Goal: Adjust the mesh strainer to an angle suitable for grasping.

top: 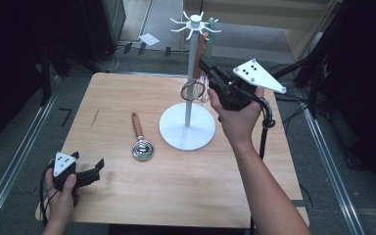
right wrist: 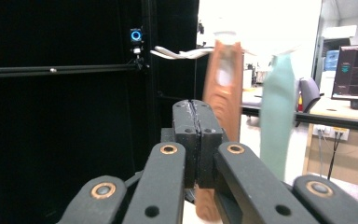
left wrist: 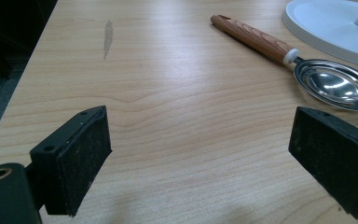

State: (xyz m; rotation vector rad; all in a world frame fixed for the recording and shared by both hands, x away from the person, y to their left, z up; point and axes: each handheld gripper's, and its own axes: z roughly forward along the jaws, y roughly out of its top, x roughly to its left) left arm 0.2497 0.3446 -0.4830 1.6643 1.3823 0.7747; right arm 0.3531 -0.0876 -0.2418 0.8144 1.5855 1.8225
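Note:
A white utensil stand point(top: 186, 128) rises mid-table, with hooks at its top. From them hang a whisk with a wooden handle point(top: 200, 51) and a teal-handled utensil point(top: 211, 27). My right gripper point(top: 204, 63) is raised level beside the whisk handle. In the right gripper view its jaws point(right wrist: 196, 108) are pressed flat together, with the whisk handle point(right wrist: 223, 88) just behind them and the teal handle point(right wrist: 277, 116) to the right. A metal scoop with a wooden handle point(top: 142, 146) lies left of the stand. My left gripper point(top: 87, 161) rests open at the table's near left, and the scoop point(left wrist: 333, 86) lies ahead of its jaws point(left wrist: 200, 158).
The stand's round base point(left wrist: 326, 23) takes up the table's middle. Bare wood point(top: 176, 196) stretches along the near side. Floor rails point(top: 24, 147) run past the table on both sides, and dark frames stand around it. The right gripper's cable point(top: 264, 132) hangs over the right edge.

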